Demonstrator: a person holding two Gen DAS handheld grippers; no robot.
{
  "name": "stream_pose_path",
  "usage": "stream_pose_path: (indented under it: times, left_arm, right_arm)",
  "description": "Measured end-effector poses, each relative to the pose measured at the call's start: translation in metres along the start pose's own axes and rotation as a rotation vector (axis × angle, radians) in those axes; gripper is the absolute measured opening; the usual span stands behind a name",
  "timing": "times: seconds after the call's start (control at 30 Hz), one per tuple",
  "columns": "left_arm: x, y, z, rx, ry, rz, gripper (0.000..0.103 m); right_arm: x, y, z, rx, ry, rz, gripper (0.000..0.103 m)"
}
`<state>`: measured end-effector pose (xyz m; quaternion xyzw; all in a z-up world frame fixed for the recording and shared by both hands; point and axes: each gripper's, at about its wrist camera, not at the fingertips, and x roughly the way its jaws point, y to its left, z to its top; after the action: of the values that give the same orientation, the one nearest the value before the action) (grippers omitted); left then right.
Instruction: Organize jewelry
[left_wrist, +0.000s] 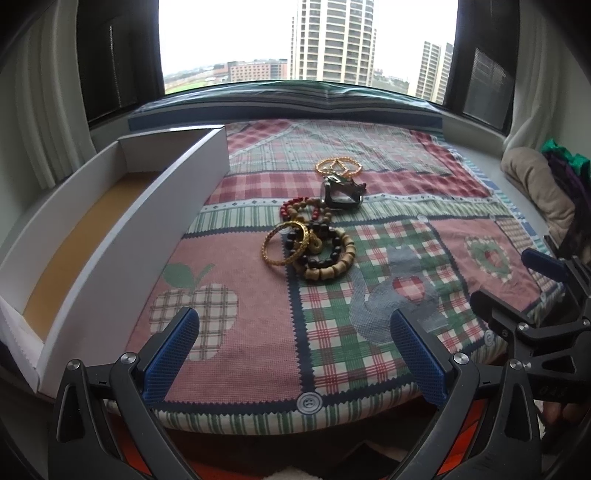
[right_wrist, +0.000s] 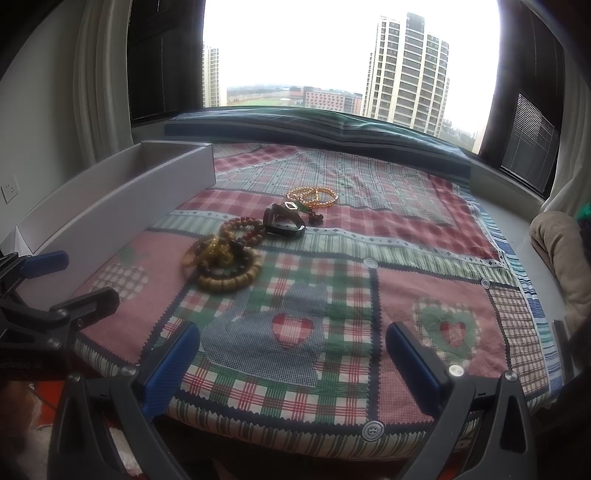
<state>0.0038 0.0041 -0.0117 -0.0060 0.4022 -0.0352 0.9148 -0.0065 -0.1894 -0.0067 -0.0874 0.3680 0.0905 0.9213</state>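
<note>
A pile of jewelry lies on the patchwork cloth (left_wrist: 240, 332): a gold bangle (left_wrist: 284, 243), wooden and dark bead bracelets (left_wrist: 328, 258), red beads (left_wrist: 295, 208), a dark watch (left_wrist: 341, 192) and amber bead bracelets (left_wrist: 338, 166). The pile also shows in the right wrist view (right_wrist: 225, 262), with the watch (right_wrist: 284, 219) and amber bracelets (right_wrist: 314, 195) behind it. A long white box (left_wrist: 122, 236) with a tan floor stands empty at the left. My left gripper (left_wrist: 295, 328) and right gripper (right_wrist: 291, 343) are open and empty, near the cloth's front edge.
The cloth (right_wrist: 406, 295) covers a surface before a window. A striped cushion (left_wrist: 288, 103) lies along the sill. A beige pillow (left_wrist: 535, 188) and green and purple fabric sit at the right. The right gripper (left_wrist: 517, 280) shows at the left view's right edge.
</note>
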Motion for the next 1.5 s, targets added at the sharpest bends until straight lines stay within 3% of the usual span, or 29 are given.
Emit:
stream_pose_path:
  times: [0.2, 0.5, 0.6, 0.7, 0.77, 0.83, 0.93, 1.07, 1.17, 1.27, 1.5]
  left_arm:
    - [0.001, 0.006, 0.001, -0.02, 0.008, -0.012, 0.103]
    - [0.016, 0.054, 0.007, -0.194, 0.055, -0.056, 0.102]
    - [0.031, 0.049, 0.019, -0.163, 0.065, -0.114, 0.102]
    - [0.054, 0.033, 0.035, -0.066, 0.075, -0.166, 0.102]
    - [0.076, 0.025, 0.043, -0.01, 0.09, -0.163, 0.095]
    - [0.098, 0.02, 0.048, 0.01, 0.121, -0.15, 0.072]
    - [0.124, 0.015, 0.052, 0.029, 0.152, -0.162, 0.053]
    - [0.151, 0.006, 0.056, 0.081, 0.171, -0.167, 0.044]
    - [0.169, 0.003, 0.055, 0.114, 0.205, -0.153, 0.026]
    - [0.166, 0.013, 0.057, 0.065, 0.209, -0.207, 0.011]
    - [0.131, 0.041, 0.058, -0.045, 0.152, -0.235, 0.01]
  right_arm:
    - [0.0, 0.0, 0.0, 0.0, 0.0, 0.001, 0.102]
    - [0.01, -0.005, -0.005, 0.024, 0.026, 0.009, 0.102]
    - [0.012, -0.004, -0.005, 0.02, 0.028, 0.017, 0.102]
    - [0.014, -0.005, -0.005, 0.024, 0.034, 0.024, 0.102]
    - [0.014, -0.007, -0.006, 0.032, 0.038, 0.025, 0.102]
    - [0.014, -0.011, -0.007, 0.046, 0.04, 0.02, 0.102]
    - [0.013, -0.018, -0.008, 0.064, 0.038, 0.009, 0.102]
    - [0.018, -0.026, -0.012, 0.086, 0.052, 0.002, 0.102]
    - [0.023, -0.029, -0.013, 0.096, 0.069, 0.01, 0.102]
    - [0.024, -0.029, -0.013, 0.093, 0.067, 0.013, 0.102]
    - [0.031, -0.038, -0.012, 0.113, 0.083, -0.002, 0.102]
